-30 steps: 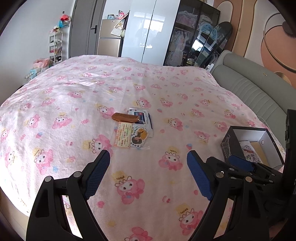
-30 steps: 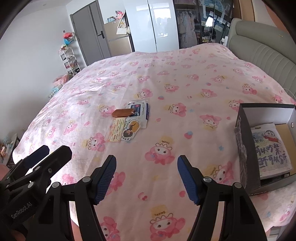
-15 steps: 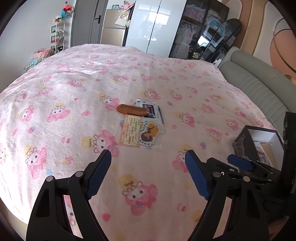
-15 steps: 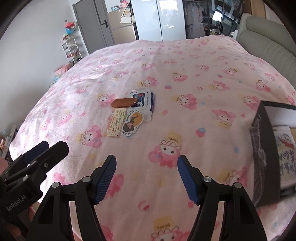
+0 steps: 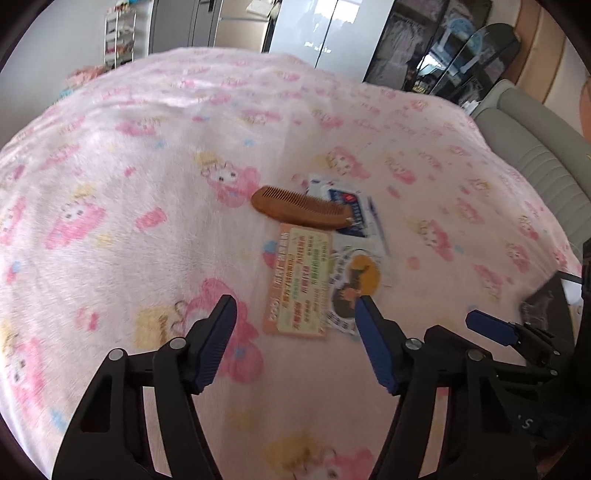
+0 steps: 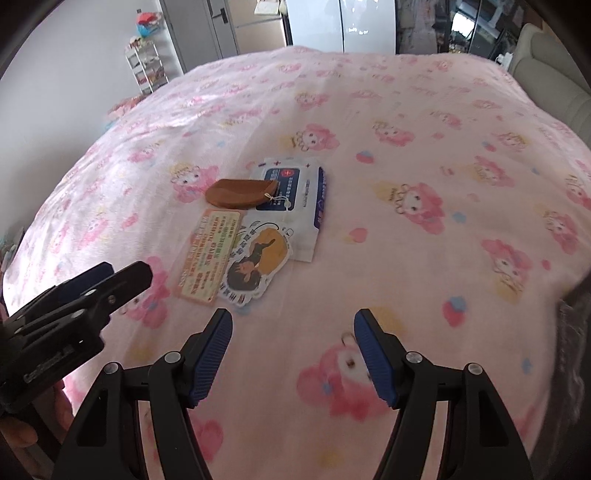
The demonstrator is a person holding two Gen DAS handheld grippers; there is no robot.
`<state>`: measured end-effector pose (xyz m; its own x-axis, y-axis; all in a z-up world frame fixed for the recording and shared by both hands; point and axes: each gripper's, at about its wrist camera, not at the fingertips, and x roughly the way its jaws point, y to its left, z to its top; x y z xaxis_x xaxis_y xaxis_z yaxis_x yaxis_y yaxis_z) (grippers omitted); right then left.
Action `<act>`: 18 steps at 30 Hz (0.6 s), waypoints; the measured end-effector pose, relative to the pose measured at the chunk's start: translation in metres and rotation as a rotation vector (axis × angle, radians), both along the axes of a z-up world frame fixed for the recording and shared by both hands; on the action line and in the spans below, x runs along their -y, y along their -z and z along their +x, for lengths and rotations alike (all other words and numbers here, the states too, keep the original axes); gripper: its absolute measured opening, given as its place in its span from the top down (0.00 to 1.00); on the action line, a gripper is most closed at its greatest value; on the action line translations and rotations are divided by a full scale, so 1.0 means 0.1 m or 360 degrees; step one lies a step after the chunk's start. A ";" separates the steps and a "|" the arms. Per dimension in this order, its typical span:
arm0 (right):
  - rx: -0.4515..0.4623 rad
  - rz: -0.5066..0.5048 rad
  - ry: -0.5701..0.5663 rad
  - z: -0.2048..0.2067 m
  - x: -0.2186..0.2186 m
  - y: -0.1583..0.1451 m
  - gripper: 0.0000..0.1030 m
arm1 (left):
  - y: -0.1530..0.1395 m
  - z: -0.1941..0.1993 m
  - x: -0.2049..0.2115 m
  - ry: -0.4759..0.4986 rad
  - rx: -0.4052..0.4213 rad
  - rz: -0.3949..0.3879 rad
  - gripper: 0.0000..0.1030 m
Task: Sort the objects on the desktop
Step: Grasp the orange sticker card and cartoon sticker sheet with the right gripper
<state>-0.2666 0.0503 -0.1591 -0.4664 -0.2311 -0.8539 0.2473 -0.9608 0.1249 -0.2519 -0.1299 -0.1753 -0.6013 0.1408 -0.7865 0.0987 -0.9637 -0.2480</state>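
I'm over a wide bed covered by a pink blanket (image 6: 424, 122) printed with cartoon characters. A grey padded headboard (image 5: 539, 147) runs along its right side. Beyond the far edge stand glossy white wardrobe doors (image 5: 325, 26), a grey door (image 6: 192, 29) and a dark glass-fronted cabinet (image 5: 413, 40) holding clothes. A white wire shelf rack (image 6: 146, 66) stands against the pale wall (image 6: 62, 74) at left. Daylight glares off the wardrobe.

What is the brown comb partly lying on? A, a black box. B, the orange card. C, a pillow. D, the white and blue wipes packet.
D: in the right wrist view the comb's right end overlaps the wipes packet, while the orange card lies just below it, apart.
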 end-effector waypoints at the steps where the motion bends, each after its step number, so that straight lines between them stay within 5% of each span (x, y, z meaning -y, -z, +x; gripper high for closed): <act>1: 0.0013 0.0000 -0.0001 -0.05 0.02 0.06 0.36 | 0.08 -0.07 0.02 -0.0002 0.0020 0.0017 0.35; 6: 0.0115 -0.0042 -0.0025 -0.32 0.12 0.41 0.36 | 0.45 -0.37 0.08 0.0037 0.0121 0.0166 0.34; 13: 0.0167 -0.0094 -0.0070 -0.55 0.17 0.69 0.36 | 0.64 -0.60 0.04 0.0051 0.0162 0.0162 0.34; 18: 0.0178 -0.0154 -0.0133 -0.52 0.21 0.65 0.36 | 0.62 -0.57 -0.04 0.0104 0.0168 0.0197 0.51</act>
<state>-0.3184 0.0294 -0.2244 -0.3456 -0.3487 -0.8712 0.3050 -0.9197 0.2471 -0.3091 -0.1262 -0.2371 -0.5029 0.2765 -0.8189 0.0684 -0.9317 -0.3567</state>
